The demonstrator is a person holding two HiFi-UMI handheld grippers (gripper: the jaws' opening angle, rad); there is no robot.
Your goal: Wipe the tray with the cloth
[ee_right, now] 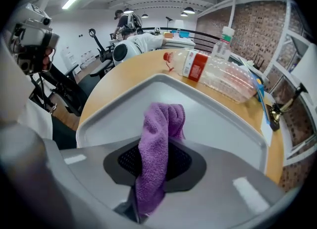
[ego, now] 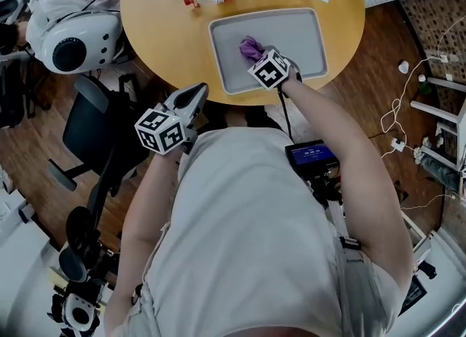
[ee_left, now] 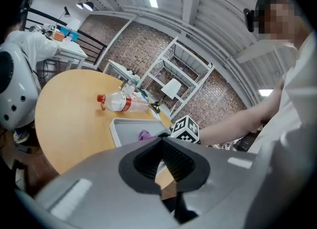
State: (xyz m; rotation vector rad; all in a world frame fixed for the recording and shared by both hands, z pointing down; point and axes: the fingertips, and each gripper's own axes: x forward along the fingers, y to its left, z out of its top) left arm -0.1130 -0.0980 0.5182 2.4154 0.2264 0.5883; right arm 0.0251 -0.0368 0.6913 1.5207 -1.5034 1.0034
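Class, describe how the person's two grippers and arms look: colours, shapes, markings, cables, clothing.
Both the left gripper and right gripper have grey bodies with black ribbed jaw pads. Each carries a white cube with black square markers. A black cable trails from the right one. The person wears a pale short-sleeved shirt.

Head view: right gripper [ego: 261, 57] jaws hidden under its cube [ego: 270, 69], cloth [ego: 250, 49] half covered. Left gripper view: tray [ee_left: 126, 130] near side blocked.
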